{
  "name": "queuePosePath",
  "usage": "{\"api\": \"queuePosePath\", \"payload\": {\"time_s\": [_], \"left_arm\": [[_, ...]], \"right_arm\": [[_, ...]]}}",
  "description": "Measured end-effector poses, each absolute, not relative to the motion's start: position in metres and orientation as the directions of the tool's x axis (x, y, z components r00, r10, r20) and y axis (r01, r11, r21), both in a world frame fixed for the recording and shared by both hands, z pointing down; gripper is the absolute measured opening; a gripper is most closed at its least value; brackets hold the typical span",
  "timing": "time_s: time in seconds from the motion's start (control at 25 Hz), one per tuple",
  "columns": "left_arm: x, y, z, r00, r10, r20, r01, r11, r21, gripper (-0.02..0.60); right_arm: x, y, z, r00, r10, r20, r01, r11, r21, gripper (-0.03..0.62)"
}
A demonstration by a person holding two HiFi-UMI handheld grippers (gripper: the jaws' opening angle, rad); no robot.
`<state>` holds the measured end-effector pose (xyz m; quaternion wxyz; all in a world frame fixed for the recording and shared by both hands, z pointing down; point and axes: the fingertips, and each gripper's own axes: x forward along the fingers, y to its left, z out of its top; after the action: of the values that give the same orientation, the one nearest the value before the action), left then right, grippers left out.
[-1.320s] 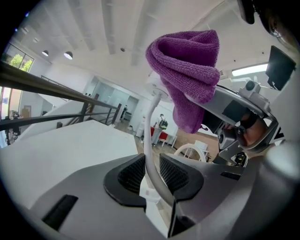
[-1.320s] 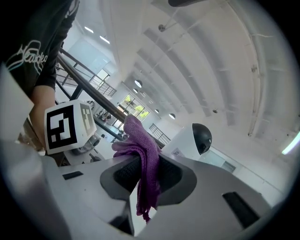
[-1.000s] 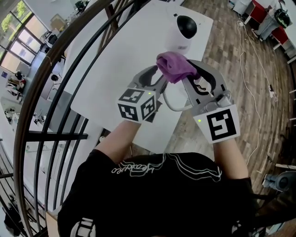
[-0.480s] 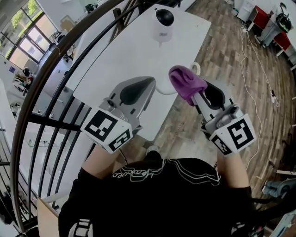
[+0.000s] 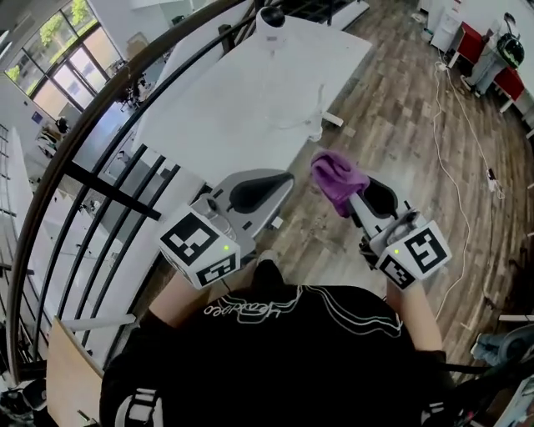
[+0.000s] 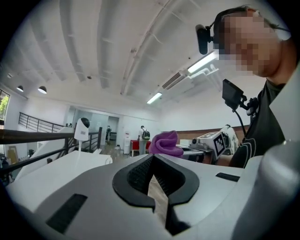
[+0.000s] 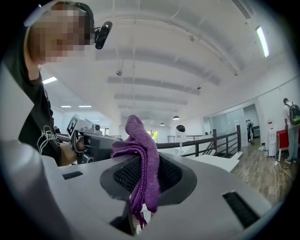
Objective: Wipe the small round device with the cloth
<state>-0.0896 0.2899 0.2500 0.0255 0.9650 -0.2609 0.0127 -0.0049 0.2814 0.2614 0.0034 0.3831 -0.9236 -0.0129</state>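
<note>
Pulled back from table (image 5: 250,96) and device (image 5: 271,18): left gripper (image 5: 284,178) jaws just closed empty; right gripper (image 5: 352,203) jaws clamp cloth (image 5: 336,177).

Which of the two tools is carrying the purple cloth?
The right tool: its jaws are shut on the purple cloth, while the left tool has just closed its jaws on nothing.

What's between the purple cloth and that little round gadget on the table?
Head view: beyond the cloth, a strip of wooden floor, then bare white table with a thin white cable, up to the device.
</note>
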Motion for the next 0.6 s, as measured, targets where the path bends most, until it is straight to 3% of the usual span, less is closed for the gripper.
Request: {"api": "queuePosePath", "payload": {"time_s": [0.28, 0.6], "left_arm": [[-0.070, 0.368, 0.260, 0.839, -0.541, 0.057, -0.542, -0.840, 0.014, 0.008], [-0.076, 0.397, 0.275, 0.816, -0.576, 0.047, -0.578, -0.811, 0.092, 0.008]], "right_arm": [[0.005, 0.353, 0.272, -0.775, -0.632, 0.003, -0.632, 0.774, -0.036, 0.072], [-0.004, 0.383, 0.291, -0.803, -0.595, 0.031, -0.596, 0.800, -0.072, 0.072]]}}
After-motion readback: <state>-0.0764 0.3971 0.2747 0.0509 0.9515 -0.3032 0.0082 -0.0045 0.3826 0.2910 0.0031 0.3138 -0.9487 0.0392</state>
